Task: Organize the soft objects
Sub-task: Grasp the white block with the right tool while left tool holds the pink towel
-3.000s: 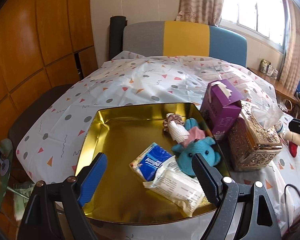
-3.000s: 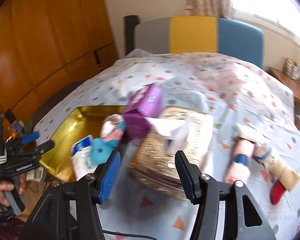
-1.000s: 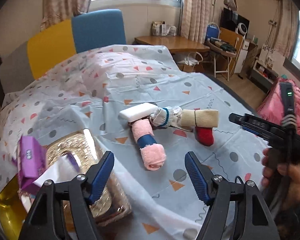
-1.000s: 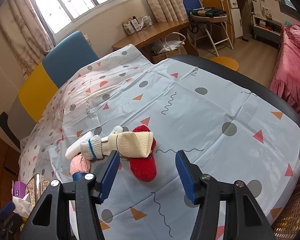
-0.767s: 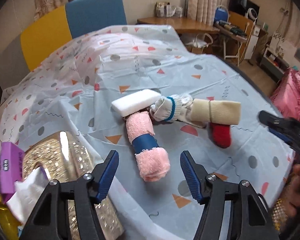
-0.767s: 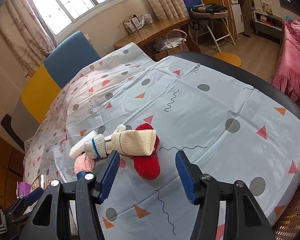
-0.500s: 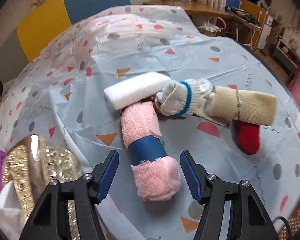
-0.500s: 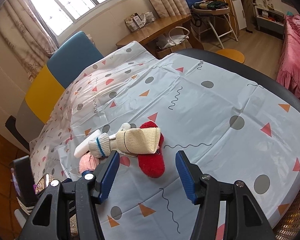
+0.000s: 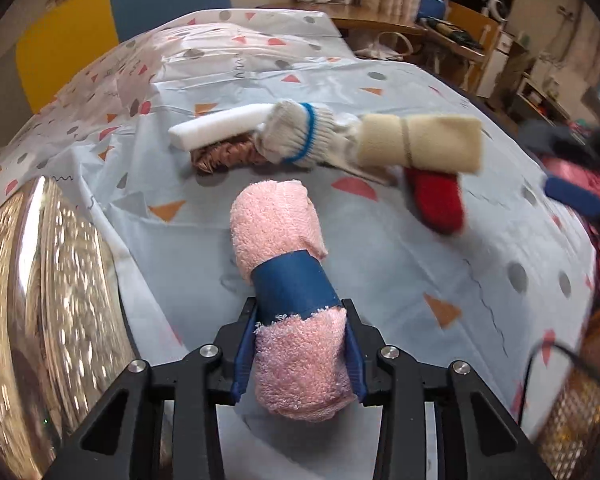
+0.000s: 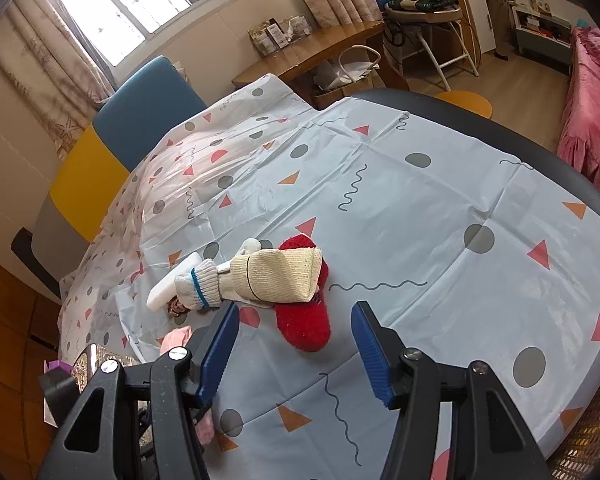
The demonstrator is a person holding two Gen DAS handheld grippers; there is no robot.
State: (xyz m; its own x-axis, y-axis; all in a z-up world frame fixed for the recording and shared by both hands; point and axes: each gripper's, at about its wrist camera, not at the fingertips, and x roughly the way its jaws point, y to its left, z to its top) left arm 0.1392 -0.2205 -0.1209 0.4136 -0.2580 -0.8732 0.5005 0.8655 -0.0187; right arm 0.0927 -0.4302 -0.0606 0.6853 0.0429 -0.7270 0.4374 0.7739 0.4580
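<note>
A rolled pink towel (image 9: 288, 280) with a blue band lies on the patterned tablecloth. My left gripper (image 9: 300, 344) is shut on its near end, a finger pressing each side. Beyond it lie a white foam block (image 9: 216, 130), a grey glove with a blue stripe (image 9: 300, 136), a beige rolled cloth (image 9: 420, 142) and a red sock (image 9: 436, 196). My right gripper (image 10: 296, 336) is open and empty, just above the red sock (image 10: 304, 320). The beige cloth (image 10: 280, 276) and glove (image 10: 198, 286) lie beyond its fingers.
A shiny gold tissue box (image 9: 40, 292) stands close on the left of the towel. A brown scrunchie (image 9: 228, 156) lies under the foam block. A blue and yellow chair (image 10: 112, 152) stands at the table's far side. The table's edge (image 10: 540, 152) curves round on the right.
My left gripper has moved forward and down onto the pink towel and closed on its near end. My right gripper has edged slightly closer to the red sock and stays open.
</note>
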